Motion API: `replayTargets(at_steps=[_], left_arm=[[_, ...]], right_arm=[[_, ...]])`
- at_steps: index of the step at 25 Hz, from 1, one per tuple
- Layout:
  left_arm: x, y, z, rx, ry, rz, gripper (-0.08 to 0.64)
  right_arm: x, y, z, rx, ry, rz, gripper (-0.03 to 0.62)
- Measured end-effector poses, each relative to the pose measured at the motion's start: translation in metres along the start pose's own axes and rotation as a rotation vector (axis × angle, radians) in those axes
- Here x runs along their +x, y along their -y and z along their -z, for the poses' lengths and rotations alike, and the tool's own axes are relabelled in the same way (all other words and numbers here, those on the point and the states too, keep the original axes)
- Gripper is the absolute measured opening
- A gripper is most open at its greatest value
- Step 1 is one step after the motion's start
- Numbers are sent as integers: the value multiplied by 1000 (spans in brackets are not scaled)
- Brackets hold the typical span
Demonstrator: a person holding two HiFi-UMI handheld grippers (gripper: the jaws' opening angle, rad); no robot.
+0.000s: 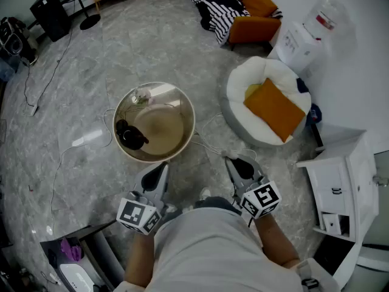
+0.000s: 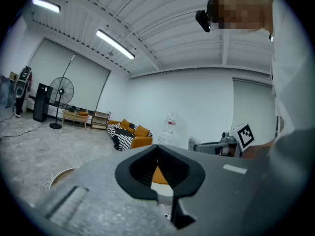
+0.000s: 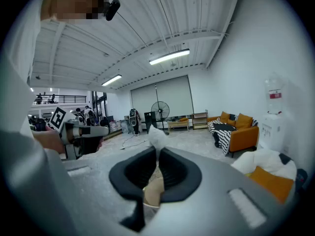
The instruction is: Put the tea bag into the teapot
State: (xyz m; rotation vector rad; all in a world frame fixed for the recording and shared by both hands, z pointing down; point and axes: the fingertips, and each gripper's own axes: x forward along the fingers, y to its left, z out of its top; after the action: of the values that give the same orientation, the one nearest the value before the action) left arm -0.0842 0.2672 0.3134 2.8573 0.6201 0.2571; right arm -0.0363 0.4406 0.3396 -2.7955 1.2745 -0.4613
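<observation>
A dark teapot (image 1: 129,135) stands at the left side of a small round table (image 1: 185,111) in the head view. Both grippers are held low in front of the person, short of the table's near rim. My right gripper (image 1: 231,160) is shut on a white tea bag (image 3: 158,137), which sticks up from the pinched tips (image 3: 158,149); in the head view it shows as a white scrap (image 1: 234,155). My left gripper (image 1: 163,166) is shut with nothing in it, and its tips (image 2: 158,147) meet. The teapot is not seen in either gripper view.
A small pale object (image 1: 141,96) sits at the table's far edge. A white beanbag with an orange cushion (image 1: 275,109) lies to the right, and a white cabinet (image 1: 340,187) stands nearer right. An orange sofa (image 1: 252,17) is farther back. Cables (image 1: 42,90) trail over the floor.
</observation>
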Motion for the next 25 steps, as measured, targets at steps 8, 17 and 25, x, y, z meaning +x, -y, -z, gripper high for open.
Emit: replayTargets(at_steps=[8, 17, 25], left_arm=[[33, 39, 8, 19, -38, 13, 8], [64, 67, 35, -18, -80, 0, 8], [82, 12, 34, -47, -103, -23, 8]], right_arm=[[-25, 32, 5, -9, -4, -35, 17], [-36, 77, 13, 13, 17, -44, 17], [15, 93, 10, 57, -8, -26, 17]])
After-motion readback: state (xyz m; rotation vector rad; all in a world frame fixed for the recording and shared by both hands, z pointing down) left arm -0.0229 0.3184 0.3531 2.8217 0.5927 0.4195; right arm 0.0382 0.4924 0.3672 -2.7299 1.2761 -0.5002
